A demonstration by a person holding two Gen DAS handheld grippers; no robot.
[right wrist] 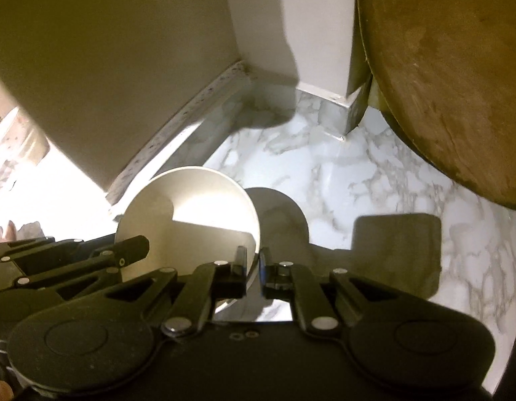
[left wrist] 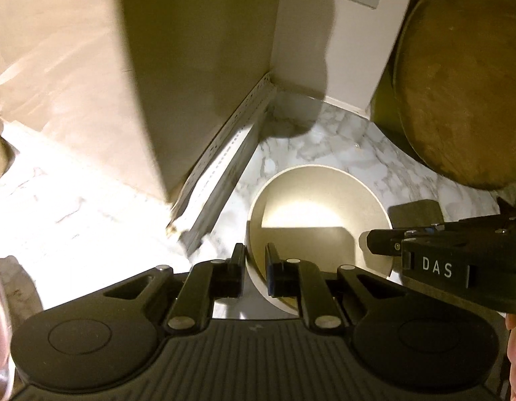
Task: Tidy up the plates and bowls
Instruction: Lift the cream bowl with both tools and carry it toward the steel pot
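Both views are dim with a yellowish cast. Hard light enters from the left of the tongs, burning the worktop [left wrist: 74,220] to featureless white there. The bowl [left wrist: 318,220] shows a glare patch on its inner wall, cut by a straight-edged shadow. Blocky shadows lie on the marble ahead of the tongs. Fisheye curvature bends straight edges; the borders are blurred and darkened.

Matte black left gripper [left wrist: 254,262] (silver rivets, ribbed body), right gripper [left wrist: 374,244] lettered DAS.
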